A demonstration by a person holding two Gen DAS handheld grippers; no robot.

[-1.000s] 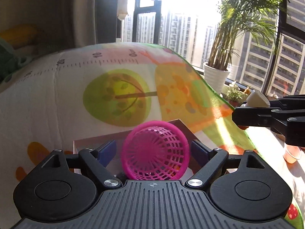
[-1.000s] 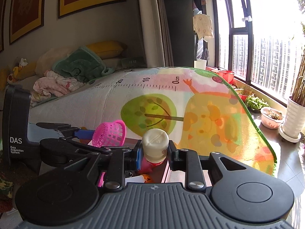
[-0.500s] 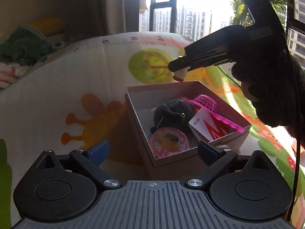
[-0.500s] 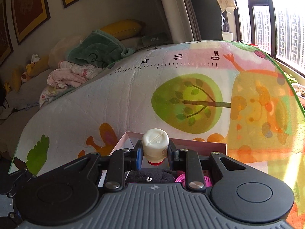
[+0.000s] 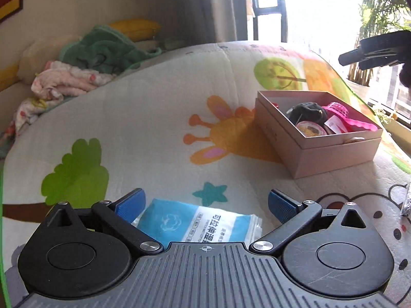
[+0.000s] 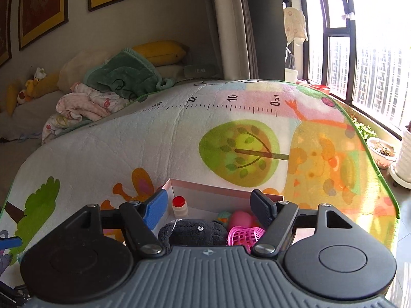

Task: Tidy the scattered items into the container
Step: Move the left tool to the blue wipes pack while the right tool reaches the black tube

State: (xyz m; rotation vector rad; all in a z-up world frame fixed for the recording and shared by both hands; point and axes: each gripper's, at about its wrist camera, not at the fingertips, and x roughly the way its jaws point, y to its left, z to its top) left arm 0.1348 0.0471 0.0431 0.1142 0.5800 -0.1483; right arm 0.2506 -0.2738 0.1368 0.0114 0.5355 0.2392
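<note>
A pink cardboard box (image 5: pixel 331 151) stands on the play mat. It holds a black plush toy (image 5: pixel 307 110), a pink mesh basket (image 5: pixel 335 109), a round pink tin (image 5: pixel 309 129) and a card. My left gripper (image 5: pixel 205 202) is open and empty, low over a blue and white tissue pack (image 5: pixel 197 224) lying on the mat. My right gripper (image 6: pixel 209 209) is open and empty above the box (image 6: pixel 205 187). A small white bottle with a red cap (image 6: pixel 179 208) stands in the box corner beside the plush toy (image 6: pixel 191 232) and the basket (image 6: pixel 244 236).
The colourful play mat (image 5: pixel 143 128) covers the floor. Piled clothes and pillows (image 5: pixel 84 69) lie at the far left. Windows and potted plants (image 6: pixel 382 151) line the right side. A small shiny item (image 5: pixel 407 205) lies at the mat's right edge.
My left gripper let go of the pink basket into the box and moved back over the tissue pack. My right gripper opened and the white bottle now stands in the box.
</note>
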